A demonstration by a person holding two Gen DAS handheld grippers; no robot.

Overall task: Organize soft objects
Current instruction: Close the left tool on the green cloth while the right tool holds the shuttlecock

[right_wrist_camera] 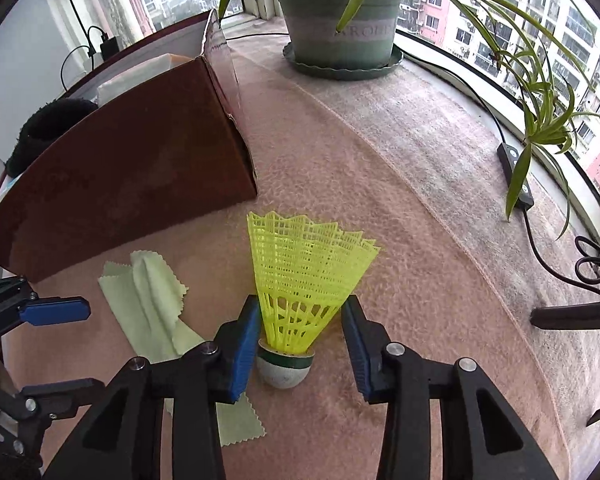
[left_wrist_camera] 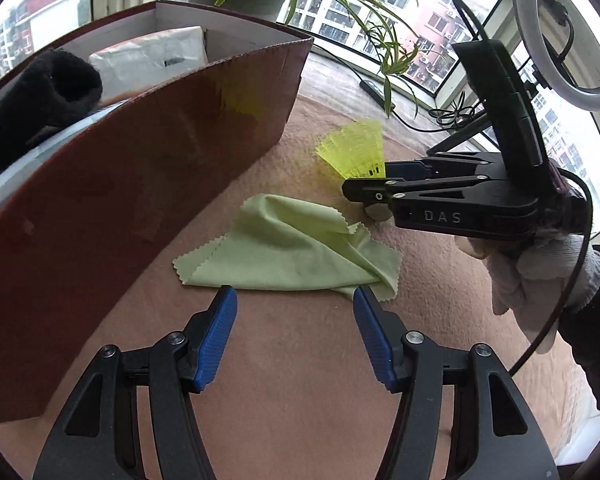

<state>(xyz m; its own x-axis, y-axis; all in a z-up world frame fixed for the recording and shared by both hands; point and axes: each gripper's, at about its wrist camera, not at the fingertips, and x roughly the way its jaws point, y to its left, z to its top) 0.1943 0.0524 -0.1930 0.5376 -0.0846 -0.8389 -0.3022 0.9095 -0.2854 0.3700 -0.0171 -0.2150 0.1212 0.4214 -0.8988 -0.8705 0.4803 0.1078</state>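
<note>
A yellow shuttlecock [right_wrist_camera: 300,300] is lying on the pink worktop [right_wrist_camera: 400,240], skirt pointing away from the right gripper [right_wrist_camera: 302,312], whose part-open jaws are straddling it, left pad touching. The left gripper [left_wrist_camera: 294,296] is hovering with jaws wide at the near edge of a green cloth [left_wrist_camera: 296,248], holding nothing.

You're wearing a white knit glove [left_wrist_camera: 540,272] and dark sleeve [left_wrist_camera: 596,320]; your black grippers are showing blue ribbed pads [left_wrist_camera: 216,340], silver screws, "DAS" lettering, one black cable [left_wrist_camera: 572,292].

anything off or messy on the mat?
The green cloth lies crumpled, one corner folded over, beside the brown box. The yellow shuttlecock lies on its side. Nothing spilled or visibly damaged.
</note>
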